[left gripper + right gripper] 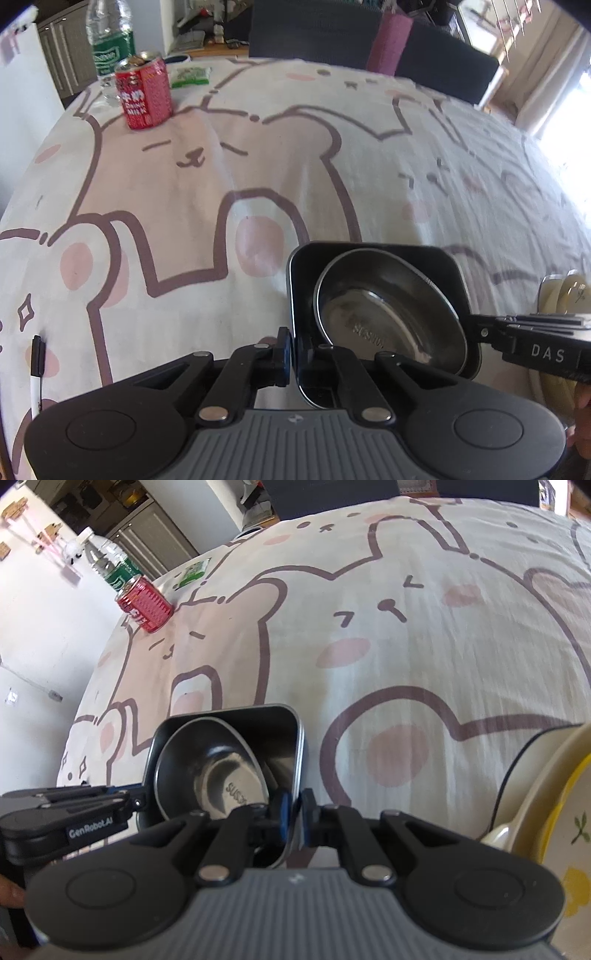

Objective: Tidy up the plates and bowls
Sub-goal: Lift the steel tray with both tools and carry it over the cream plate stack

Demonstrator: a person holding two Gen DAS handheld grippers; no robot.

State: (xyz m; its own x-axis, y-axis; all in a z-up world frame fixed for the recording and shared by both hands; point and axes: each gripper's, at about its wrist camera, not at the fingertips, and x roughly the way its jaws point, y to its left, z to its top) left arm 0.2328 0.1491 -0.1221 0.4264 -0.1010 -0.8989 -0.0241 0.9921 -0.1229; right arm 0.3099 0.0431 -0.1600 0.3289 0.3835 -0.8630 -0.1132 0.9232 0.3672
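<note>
Both grippers clamp the dark square tray (pixel 448 271) by opposite walls: the left gripper (pixel 293 354) pinches its left rim, the right gripper (pixel 293 818) its right rim. A steel bowl (pixel 388 314) sits inside. Cream plates (pixel 546 794) lie just right on the cartoon-print worktop (pixel 221 166)

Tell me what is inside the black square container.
A steel bowl sits tilted inside the black square container, with stamped lettering on its base. The container's floor beneath the bowl is covered, so anything under it cannot be seen.
</note>
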